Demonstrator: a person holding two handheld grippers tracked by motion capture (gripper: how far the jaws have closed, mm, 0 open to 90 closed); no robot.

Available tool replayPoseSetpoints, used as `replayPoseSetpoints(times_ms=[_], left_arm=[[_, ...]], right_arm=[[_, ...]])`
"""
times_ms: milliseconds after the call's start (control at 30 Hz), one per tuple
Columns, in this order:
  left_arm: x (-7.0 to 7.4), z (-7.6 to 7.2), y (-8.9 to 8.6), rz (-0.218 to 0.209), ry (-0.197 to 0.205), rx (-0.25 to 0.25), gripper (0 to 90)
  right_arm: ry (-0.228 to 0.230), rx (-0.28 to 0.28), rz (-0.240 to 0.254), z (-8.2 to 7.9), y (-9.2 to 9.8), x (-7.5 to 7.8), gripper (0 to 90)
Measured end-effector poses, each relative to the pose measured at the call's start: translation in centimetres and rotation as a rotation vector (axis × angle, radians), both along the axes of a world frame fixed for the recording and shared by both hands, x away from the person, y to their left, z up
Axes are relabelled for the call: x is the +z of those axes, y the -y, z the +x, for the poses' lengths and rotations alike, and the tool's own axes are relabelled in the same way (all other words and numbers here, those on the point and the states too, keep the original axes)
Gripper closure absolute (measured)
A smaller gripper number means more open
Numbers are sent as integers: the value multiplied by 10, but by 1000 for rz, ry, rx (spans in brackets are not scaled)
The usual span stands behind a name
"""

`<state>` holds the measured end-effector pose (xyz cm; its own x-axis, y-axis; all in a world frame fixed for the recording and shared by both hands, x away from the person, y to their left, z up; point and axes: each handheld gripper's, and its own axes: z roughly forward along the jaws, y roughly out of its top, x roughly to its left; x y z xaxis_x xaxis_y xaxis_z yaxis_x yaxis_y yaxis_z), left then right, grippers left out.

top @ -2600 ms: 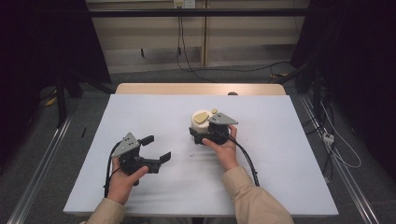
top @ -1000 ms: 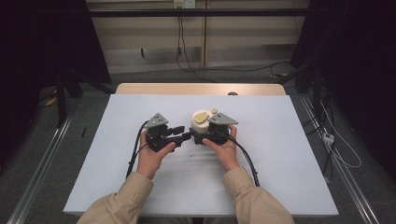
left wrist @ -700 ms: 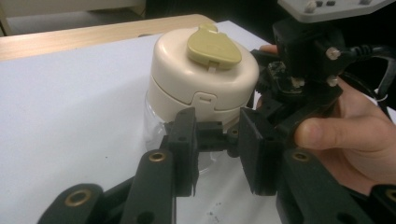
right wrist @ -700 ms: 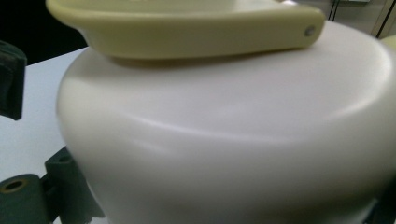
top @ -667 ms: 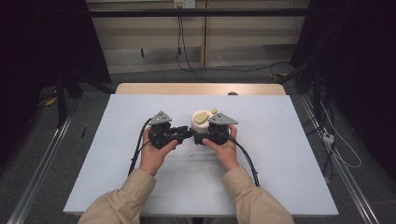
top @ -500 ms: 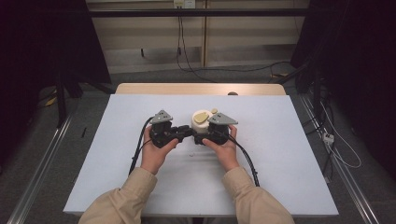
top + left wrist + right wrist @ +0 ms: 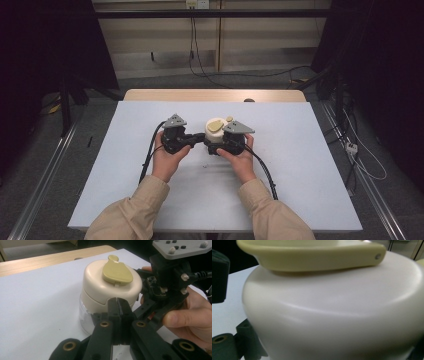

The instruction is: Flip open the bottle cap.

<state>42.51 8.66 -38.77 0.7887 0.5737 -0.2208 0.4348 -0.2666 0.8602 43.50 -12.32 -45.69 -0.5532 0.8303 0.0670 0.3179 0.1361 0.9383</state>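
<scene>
Two grippers are seen meeting at a small jar near the middle of a white table. The left gripper has just been closing, and its black jaws are shown pressed flat together with nothing between them, the tips set just below the rim of the jar's cream lid. The right gripper is held against the jar's other side by the person's right hand; its jaws appear to be clamped around the clear body, though the pads themselves are hidden in the close right gripper view.

An olive flip tab is seen lying flat on the lid. The jar stands upright, well clear of the table's edges.

The container is judged to be light, stiff plastic, apparently near empty, with smooth, rounded walls that could slip under a loose grip. A hold low on the straight transparent body is thought safer than one on the domed lid, while the tab would best be lifted at its narrow end.
</scene>
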Motion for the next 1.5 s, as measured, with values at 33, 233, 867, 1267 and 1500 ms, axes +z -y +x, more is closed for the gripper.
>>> replayPoseSetpoints(times_ms=[33, 233, 867, 1267, 1500], left_arm=[[1, 0, 1, 0, 4, -2, 900], [4, 4, 5, 5, 0, -6, 900], [5, 7, 12, 23, -9, 10, 900], [9, 8, 14, 31, -3, 8, 900], [10, 9, 15, 33, -3, 12, 900]], right_arm=[[0, 0, 0, 0, 0, 0, 58], [0, 0, 0, 0, 0, 0, 58], [0, 2, 0, 0, 0, 0, 58], [-1, 1, -1, 0, 0, 0, 58], [0, 1, -1, 0, 0, 0, 58]])
